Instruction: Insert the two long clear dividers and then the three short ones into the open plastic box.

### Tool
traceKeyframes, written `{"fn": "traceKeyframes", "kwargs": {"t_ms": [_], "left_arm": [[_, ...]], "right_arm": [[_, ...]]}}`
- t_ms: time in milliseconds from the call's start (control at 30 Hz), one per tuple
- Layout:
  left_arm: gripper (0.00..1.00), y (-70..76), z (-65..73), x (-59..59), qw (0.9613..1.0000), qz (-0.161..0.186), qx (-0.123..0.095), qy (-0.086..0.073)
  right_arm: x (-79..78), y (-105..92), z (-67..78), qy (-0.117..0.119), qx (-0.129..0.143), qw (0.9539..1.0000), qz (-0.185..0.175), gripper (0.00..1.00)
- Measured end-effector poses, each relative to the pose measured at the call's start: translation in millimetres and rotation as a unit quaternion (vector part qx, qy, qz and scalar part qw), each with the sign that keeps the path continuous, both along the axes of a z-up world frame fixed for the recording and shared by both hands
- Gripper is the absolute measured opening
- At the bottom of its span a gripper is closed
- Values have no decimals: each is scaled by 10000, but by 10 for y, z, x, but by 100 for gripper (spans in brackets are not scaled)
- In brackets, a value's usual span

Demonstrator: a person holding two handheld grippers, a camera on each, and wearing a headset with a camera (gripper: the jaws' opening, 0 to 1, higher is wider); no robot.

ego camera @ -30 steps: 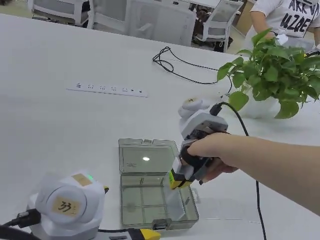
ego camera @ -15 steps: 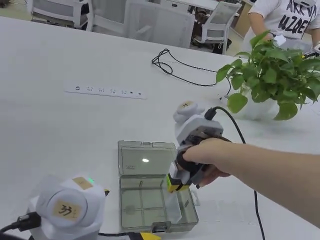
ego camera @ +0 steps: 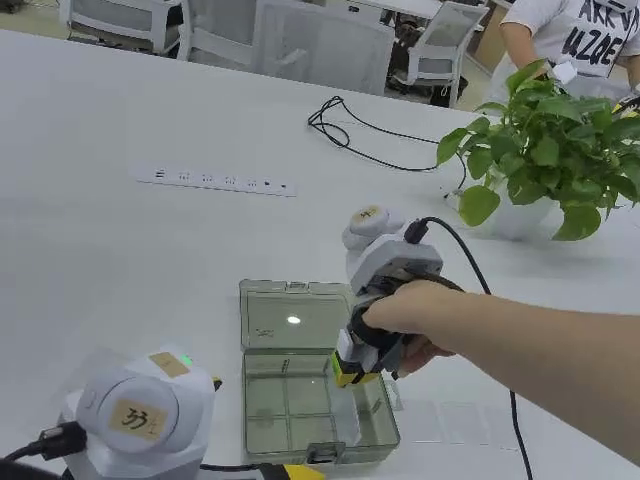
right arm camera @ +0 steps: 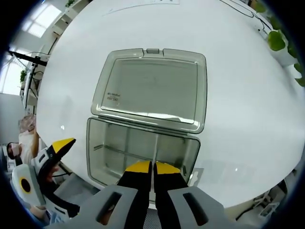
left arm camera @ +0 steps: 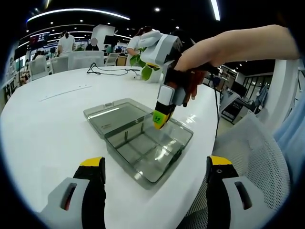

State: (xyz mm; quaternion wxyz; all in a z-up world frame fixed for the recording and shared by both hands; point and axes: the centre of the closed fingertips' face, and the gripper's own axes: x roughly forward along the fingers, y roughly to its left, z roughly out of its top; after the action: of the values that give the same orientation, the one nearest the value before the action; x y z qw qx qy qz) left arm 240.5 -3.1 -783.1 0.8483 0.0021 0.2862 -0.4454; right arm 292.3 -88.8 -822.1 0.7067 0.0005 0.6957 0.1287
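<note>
Looking down in the head view, the open plastic box point(ego camera: 390, 420) lies on the white table point(ego camera: 120, 250), with its lid point(ego camera: 290, 315) folded flat on the far side. A hand point(ego camera: 415, 315) holds the right gripper point(ego camera: 348, 373) above the box's right half. It is clenched on a clear divider point(ego camera: 347, 410) that hangs upright into the tray. The left gripper point(ego camera: 254, 425) waits at the box's near-left corner. Faint clear pieces seem to lie just right of the box, too pale to count. A power strip point(ego camera: 215, 181) sits well beyond the lid.

In the left gripper view, the left gripper point(left arm camera: 156, 162) has its jaws spread wide with nothing between them, flanking the box's point(left arm camera: 125, 160) near corner. The right gripper point(left arm camera: 159, 120) points almost straight down over the tray.

In the right gripper view, the right gripper point(right arm camera: 152, 166) presses its jaws together on the divider's point(right arm camera: 154, 148) top edge, which shows edge-on as a thin line across the box point(right arm camera: 190, 148). Thin lines already cross the tray floor. I cannot tell which are seated dividers.

Seating this piece well likely means keeping it plumb, matching both ends to the wall slots, lowering it straight and holding the grip until it bottoms out. A tilt could jam it. There is free room above the box and on the table to its right. The hinge edge and the left gripper are the nearest obstacles.
</note>
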Motion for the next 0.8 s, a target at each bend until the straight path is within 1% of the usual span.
{"fn": "traceKeyframes", "kwargs": {"t_ms": [100, 300, 333, 567, 700, 800], "left_arm": [[89, 14, -9, 5, 10000, 16, 12, 9], [89, 43, -17, 17, 10000, 68, 13, 16], [89, 47, -24, 15, 10000, 67, 24, 26], [89, 45, -23, 6, 10000, 67, 21, 26], [89, 43, -16, 7, 10000, 64, 29, 11], [89, 52, -15, 14, 10000, 79, 33, 5]], "right_arm": [[-1, 9, -29, -9, -28, 10000, 31, 2], [-11, 7, -71, -49, -123, 9997, 214, 3], [-12, 7, -73, -45, -108, 9998, 170, 3], [-17, 2, -74, -83, -72, 9998, 170, 3], [-15, 13, -72, -95, -40, 9997, 228, 4], [-20, 30, -67, -123, 36, 9993, 351, 5]]}}
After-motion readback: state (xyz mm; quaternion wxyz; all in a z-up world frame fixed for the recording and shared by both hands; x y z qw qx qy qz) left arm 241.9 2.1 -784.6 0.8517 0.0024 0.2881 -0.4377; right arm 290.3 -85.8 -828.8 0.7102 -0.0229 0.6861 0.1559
